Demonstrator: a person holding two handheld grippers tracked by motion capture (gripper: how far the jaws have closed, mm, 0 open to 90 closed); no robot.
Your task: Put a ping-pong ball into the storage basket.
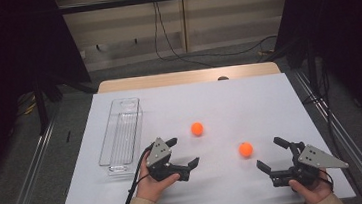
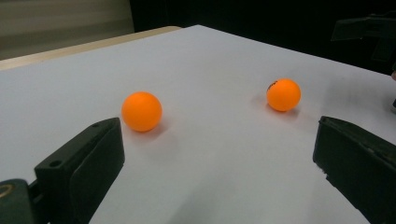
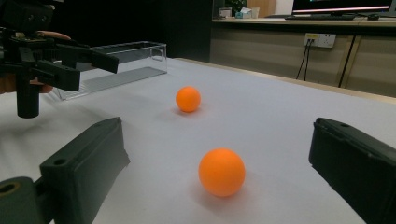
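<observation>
1. Nearest the person, the left gripper [image 1: 184, 155] and the right gripper [image 1: 270, 154] rest low over the white table [image 1: 269, 98], both with jaws spread wide and nothing between them.
2. The near orange ball [image 1: 246, 149] lies just ahead of the right gripper's jaws; the far orange ball [image 1: 197, 128] sits beyond the left gripper, apart from the first.
3. Farther left stands a clear plastic tray [image 1: 120, 133], empty as far as I can tell.
4. Risk, as I judge it: the balls are light and round, so a jaw brushing one while closing would send it rolling off across the smooth sheet.
5. The right gripper view shows the tray's upright walls and a wall socket [image 3: 319, 39] behind; the left gripper view shows dark print on one ball [image 2: 283, 94].
</observation>
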